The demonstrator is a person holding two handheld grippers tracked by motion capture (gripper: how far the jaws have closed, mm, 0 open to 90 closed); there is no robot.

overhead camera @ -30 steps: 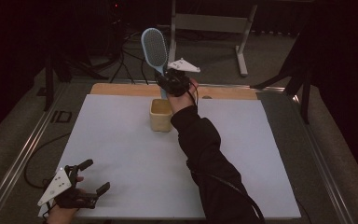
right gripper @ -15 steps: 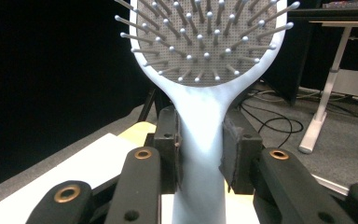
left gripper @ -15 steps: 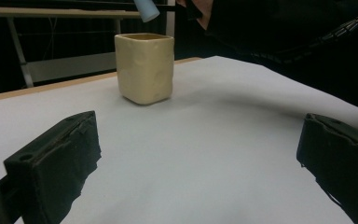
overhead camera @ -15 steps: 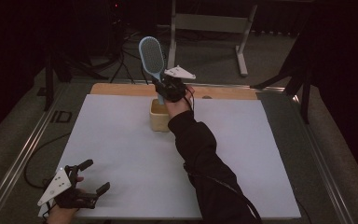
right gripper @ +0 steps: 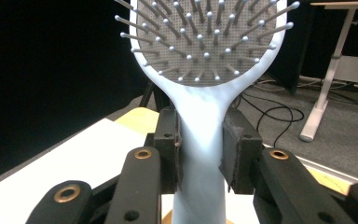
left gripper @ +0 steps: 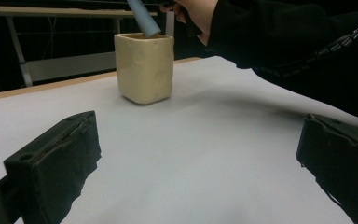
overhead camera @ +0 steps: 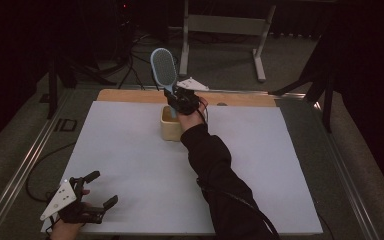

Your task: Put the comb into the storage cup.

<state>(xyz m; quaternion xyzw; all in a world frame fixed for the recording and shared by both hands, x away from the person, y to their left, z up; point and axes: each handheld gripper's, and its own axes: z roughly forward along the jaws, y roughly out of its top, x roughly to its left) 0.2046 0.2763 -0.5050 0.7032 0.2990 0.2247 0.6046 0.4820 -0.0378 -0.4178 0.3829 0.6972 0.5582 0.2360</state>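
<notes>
At the near left corner of the white table (overhead camera: pixel 130 165), the left gripper (overhead camera: pixel 102 190) rests low on the surface, its two black jaws spread wide with nothing between them, just bare tabletop showing in the gap in the left gripper view. Moving up the table, a dark sleeve (overhead camera: pixel 215 165) stretches diagonally from the near edge toward the far middle. There, on the white surface just short of the wooden strip (overhead camera: pixel 130 95) along the far edge, stands the cream square cup (overhead camera: pixel 170 127), upright and open at the top. Right above it sits the right gripper (overhead camera: pixel 180 99), and it has the light blue hairbrush (overhead camera: pixel 163 70) pinched by the handle, both pads pressed on the neck just below the bristle head, as the right gripper view shows close up. The brush stands nearly upright, head up, bristled face toward the gripper's camera, leaning a little to the left. From the left gripper view, the handle's lower end (left gripper: pixel 142 18) dips just past the cup's rim, into its mouth. Beyond the table, a grey stand (overhead camera: pixel 225 25) rises from the dark floor.
</notes>
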